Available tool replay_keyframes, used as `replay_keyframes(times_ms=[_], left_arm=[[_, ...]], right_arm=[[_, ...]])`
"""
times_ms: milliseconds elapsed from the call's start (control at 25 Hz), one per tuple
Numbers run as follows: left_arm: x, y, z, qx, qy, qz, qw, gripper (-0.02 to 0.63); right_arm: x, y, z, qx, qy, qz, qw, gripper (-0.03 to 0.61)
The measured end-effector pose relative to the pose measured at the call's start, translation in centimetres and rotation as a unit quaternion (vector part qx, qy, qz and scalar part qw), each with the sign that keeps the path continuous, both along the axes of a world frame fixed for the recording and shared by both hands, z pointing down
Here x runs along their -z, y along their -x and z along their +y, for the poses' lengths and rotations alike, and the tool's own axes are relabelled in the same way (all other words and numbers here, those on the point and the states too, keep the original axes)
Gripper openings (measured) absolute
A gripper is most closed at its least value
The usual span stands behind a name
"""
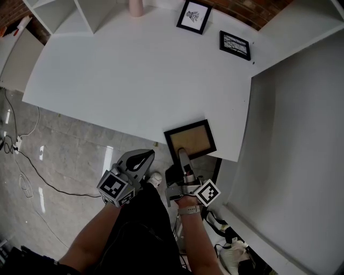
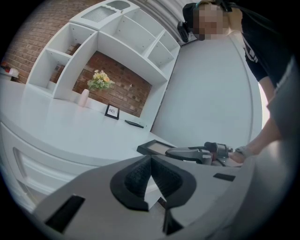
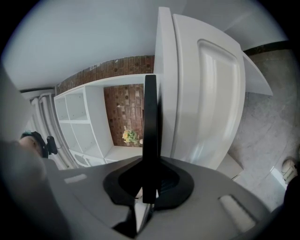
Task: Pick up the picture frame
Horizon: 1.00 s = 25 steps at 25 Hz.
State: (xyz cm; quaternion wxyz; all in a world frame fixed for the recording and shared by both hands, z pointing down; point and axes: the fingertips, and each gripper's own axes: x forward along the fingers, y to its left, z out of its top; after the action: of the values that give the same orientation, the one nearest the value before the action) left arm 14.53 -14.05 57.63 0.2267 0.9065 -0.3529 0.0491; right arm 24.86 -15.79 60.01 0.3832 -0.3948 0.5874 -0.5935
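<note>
A black picture frame (image 1: 191, 137) with a tan panel lies flat at the near edge of the white table (image 1: 134, 75), its near side over the edge. My right gripper (image 1: 183, 156) reaches in from below and is shut on that near side. In the right gripper view the frame's black edge (image 3: 150, 117) stands upright between the pads. The left gripper view shows the same frame (image 2: 154, 147) with the right gripper (image 2: 192, 152) clamped on it. My left gripper (image 1: 144, 157) hangs off the table over the floor, left of the frame, shut with nothing in it.
Two more small black frames (image 1: 194, 16) (image 1: 235, 45) lie at the table's far side, beside a pink vase (image 1: 135, 6) and a white shelf unit (image 1: 70, 13). A grey wall panel (image 1: 301, 134) bounds the right. Cables (image 1: 21, 156) trail on the tiled floor at left.
</note>
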Motion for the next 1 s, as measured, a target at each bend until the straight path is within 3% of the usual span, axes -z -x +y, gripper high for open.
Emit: replay_keyframes(times_ms=[200, 480, 880, 1000], left_arm=[[0.3, -0.1, 0.0, -0.003, -0.003, 0.002, 1.0, 0.003], [1.3, -0.2, -0.6, -0.005, -0.015, 0.005, 0.9999, 0.003], [3.4, 0.5, -1.6, 0.003, -0.029, 0.006, 0.9995, 0.005], [4.1, 0.6, -1.9, 0.005, -0.037, 0.007, 0.9993, 0.003]], right_arm=[[0.8, -0.4, -0.1, 0.005, -0.021, 0.02, 1.0, 0.025], [2.7, -0.4, -0.7, 0.02, -0.053, 0.086, 0.995, 0.025], [5.1, -1.1, -0.5, 0.031, -0.077, 0.178, 0.981, 0.025], [6.2, -1.6, -0.5, 0.037, -0.09, 0.217, 0.971, 0.025]])
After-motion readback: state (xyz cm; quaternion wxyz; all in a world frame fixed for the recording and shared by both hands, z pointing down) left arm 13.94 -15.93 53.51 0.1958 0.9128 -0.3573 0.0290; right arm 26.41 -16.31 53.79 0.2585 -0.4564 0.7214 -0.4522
